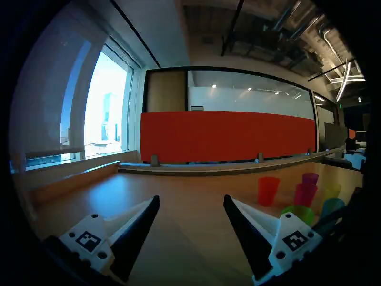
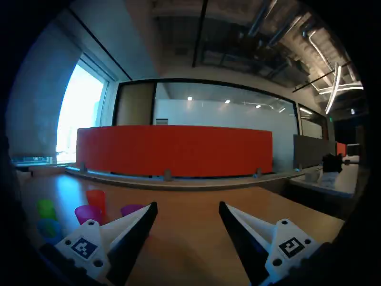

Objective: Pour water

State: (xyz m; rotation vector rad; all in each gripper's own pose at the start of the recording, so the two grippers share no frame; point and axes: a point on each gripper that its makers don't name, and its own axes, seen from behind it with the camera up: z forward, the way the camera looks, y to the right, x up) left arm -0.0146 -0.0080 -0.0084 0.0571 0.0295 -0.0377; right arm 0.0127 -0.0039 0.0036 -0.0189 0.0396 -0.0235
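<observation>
Several coloured plastic cups stand on the wooden table. In the left gripper view an orange cup [image 1: 267,190], a pink cup [image 1: 305,194], a purple cup [image 1: 310,178], a green cup [image 1: 298,213] and a teal cup [image 1: 332,206] cluster to the right of my left gripper [image 1: 191,202], which is open and holds nothing. In the right gripper view an orange cup [image 2: 95,199], two purple cups [image 2: 87,213] [image 2: 131,209], a green cup [image 2: 46,208] and a teal cup [image 2: 49,228] sit at the lower left, beside and partly behind the left finger of my open, empty right gripper [image 2: 187,207].
A red partition [image 1: 227,136] runs along the table's far edge, with a window [image 1: 105,114] at the left. Bare wooden tabletop [image 2: 200,214] stretches ahead of both grippers. A neighbouring desk [image 2: 328,183] with dark objects lies to the right.
</observation>
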